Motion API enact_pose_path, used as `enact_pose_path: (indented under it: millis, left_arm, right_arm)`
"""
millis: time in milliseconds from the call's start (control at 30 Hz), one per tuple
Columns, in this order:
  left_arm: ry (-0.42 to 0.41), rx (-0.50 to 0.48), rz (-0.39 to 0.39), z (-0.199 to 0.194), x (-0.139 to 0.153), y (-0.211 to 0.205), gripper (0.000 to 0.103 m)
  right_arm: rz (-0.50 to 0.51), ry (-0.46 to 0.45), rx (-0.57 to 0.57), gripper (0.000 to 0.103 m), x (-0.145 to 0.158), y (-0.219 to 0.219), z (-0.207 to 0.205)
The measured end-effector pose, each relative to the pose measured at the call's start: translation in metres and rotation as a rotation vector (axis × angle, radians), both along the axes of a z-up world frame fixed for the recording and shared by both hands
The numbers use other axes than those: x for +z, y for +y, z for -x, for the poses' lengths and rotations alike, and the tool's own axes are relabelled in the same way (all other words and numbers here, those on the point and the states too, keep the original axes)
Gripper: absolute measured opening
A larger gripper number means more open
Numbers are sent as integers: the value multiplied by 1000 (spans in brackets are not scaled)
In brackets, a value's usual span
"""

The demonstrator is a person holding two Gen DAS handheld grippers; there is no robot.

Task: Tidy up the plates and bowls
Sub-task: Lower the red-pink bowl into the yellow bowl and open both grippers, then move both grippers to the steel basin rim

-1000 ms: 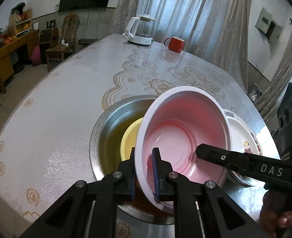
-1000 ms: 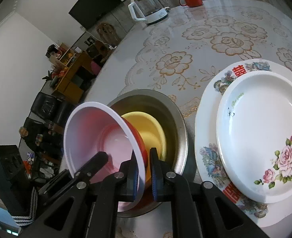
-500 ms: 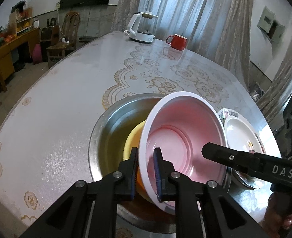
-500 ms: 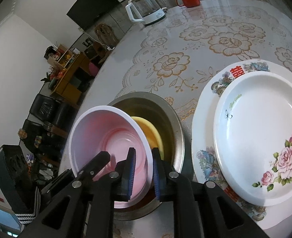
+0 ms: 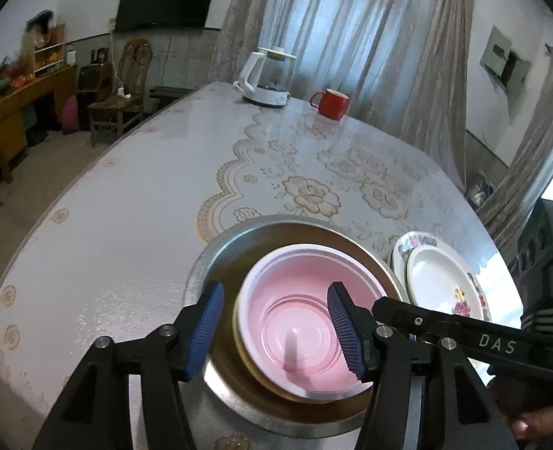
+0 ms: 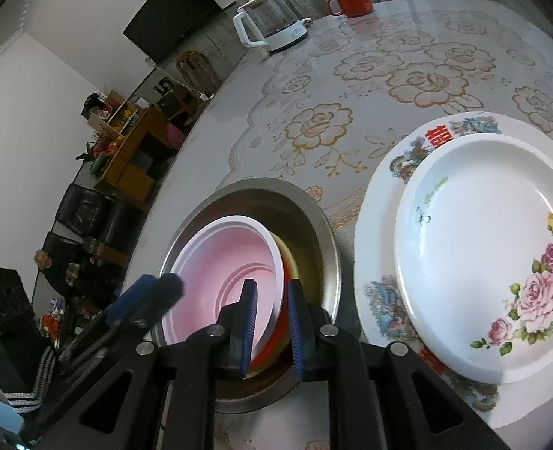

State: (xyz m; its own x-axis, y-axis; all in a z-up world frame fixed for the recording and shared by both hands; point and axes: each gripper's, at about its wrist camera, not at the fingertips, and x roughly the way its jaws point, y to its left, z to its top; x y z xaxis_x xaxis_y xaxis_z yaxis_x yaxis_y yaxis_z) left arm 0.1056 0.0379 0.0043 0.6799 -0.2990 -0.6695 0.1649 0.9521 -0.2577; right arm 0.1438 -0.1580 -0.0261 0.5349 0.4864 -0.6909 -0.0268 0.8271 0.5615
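A pink bowl (image 5: 302, 322) with a white rim lies in a yellow bowl (image 5: 239, 341), both inside a steel basin (image 5: 216, 262). My left gripper (image 5: 274, 288) hovers over the bowl's near edge with its jaws opening; the blue pads stand clear of the bowl. In the right wrist view my right gripper (image 6: 272, 285) straddles the pink bowl's (image 6: 224, 262) near rim with a narrow gap, and I see no pad pressing on it. Right of the basin (image 6: 314, 225), a small rose-patterned plate (image 6: 483, 243) rests on a larger patterned plate (image 6: 374, 262).
A white kettle (image 5: 269, 78) and a red mug (image 5: 331, 103) stand at the table's far end. The flowered tablecloth (image 5: 126, 225) spreads left of the basin. A person's hand (image 5: 520, 427) holds the right gripper's handle at the lower right.
The pink bowl has tipped from steeply tilted to lying flat in the yellow bowl. My left gripper let go of its rim and opened wide. The right jaws parted slightly.
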Motion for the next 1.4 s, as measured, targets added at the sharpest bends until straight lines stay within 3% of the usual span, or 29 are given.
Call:
enact_pose_path:
  millis: [267,467,667,833,1100,1400]
  left_arm:
    - [-47,53,-76,21,2,8,57]
    - [-44,71,-101,26,0,7,59]
    - [-66,82,-113,34,3,3,78]
    - [-61,74,-117,36,5,-1,82]
    - [-62,77,-138,39,3,-5,87]
    - [-64,84,-138,44,4,-3,90]
  right_arm:
    - [9,0,21,20,2,3,7]
    - [89,-29,39,20,6,17,1]
    - [153,-52,26,20,8,24,-10]
    - [137,-68,31,20,9,22,-14]
    - [165,-152,-9,32,27,9,6]
    - [168,-183,-5,33,38,9,20]
